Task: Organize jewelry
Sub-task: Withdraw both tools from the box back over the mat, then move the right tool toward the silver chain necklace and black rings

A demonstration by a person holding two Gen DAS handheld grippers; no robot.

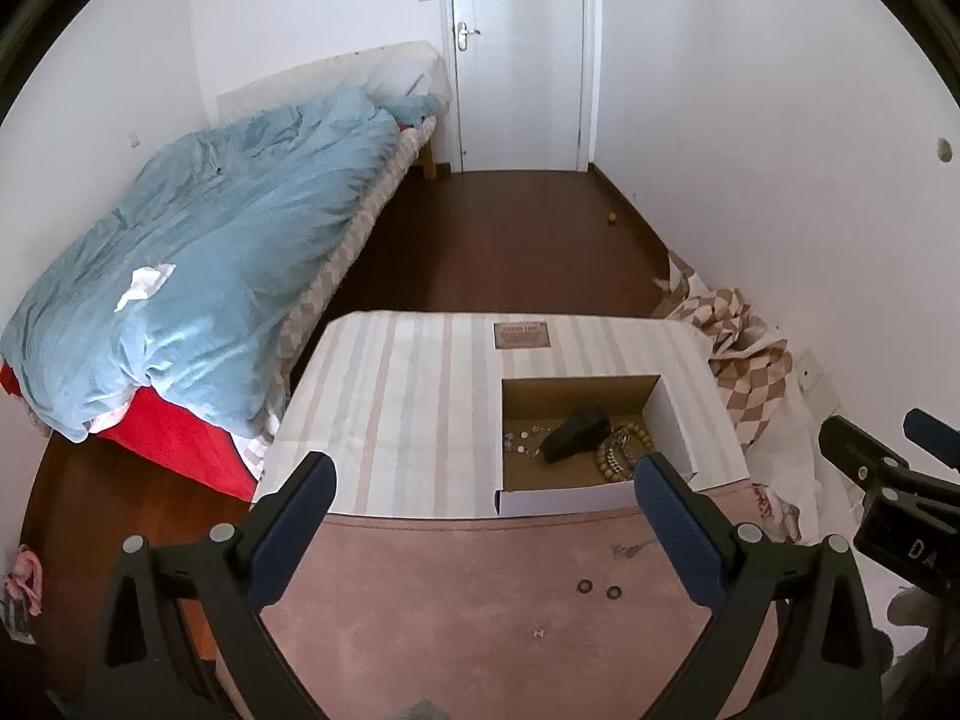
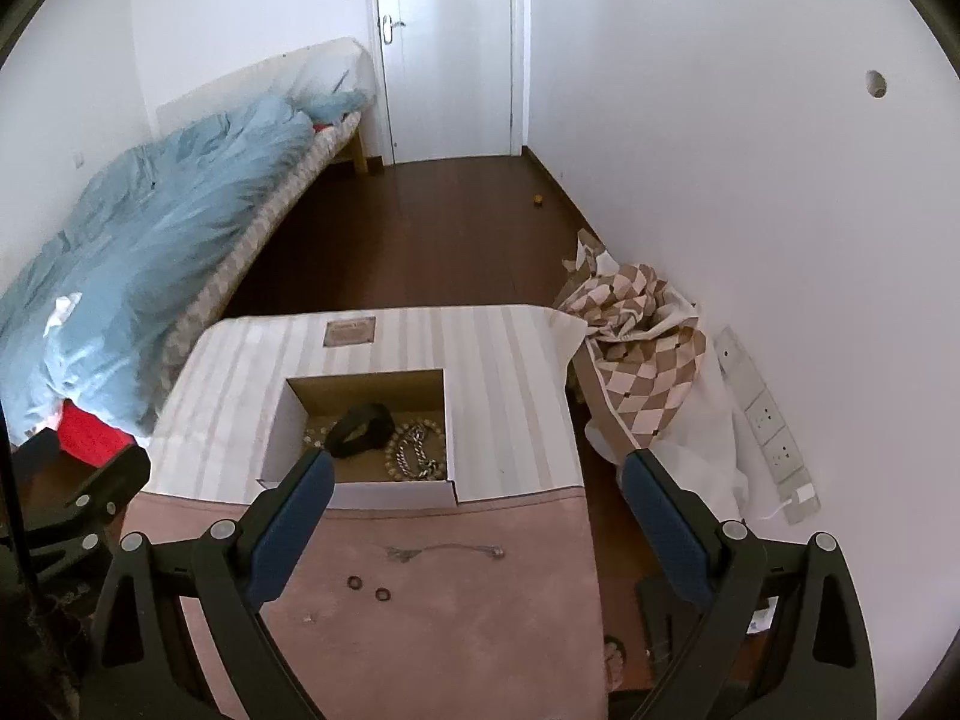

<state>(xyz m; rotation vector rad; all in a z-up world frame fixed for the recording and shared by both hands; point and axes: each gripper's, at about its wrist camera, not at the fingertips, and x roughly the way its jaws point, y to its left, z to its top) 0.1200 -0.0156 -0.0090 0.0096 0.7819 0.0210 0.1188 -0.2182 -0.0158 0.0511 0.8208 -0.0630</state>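
Note:
An open cardboard box [image 1: 678,420] [image 2: 282,426] sits on the striped cloth of a table and holds a black band [image 1: 573,432] [image 2: 357,420], a bead bracelet [image 1: 624,450] [image 2: 414,450] and small pieces. On the pink cloth [image 1: 468,600] [image 2: 450,612] in front lie two dark rings [image 1: 597,588] [image 2: 367,587], a thin silver chain [image 2: 447,550] and a tiny stud [image 1: 538,633]. My left gripper [image 1: 486,480] hovers open above the pink cloth with nothing in it. My right gripper [image 2: 477,477] is open too and holds nothing.
A bed with a blue duvet [image 1: 198,264] [image 2: 120,240] stands to the left. A checkered cloth [image 1: 744,372] [image 2: 642,348] is heaped at the right by the wall. A white door [image 1: 516,54] closes the far end. Brown floor [image 1: 510,234] lies between.

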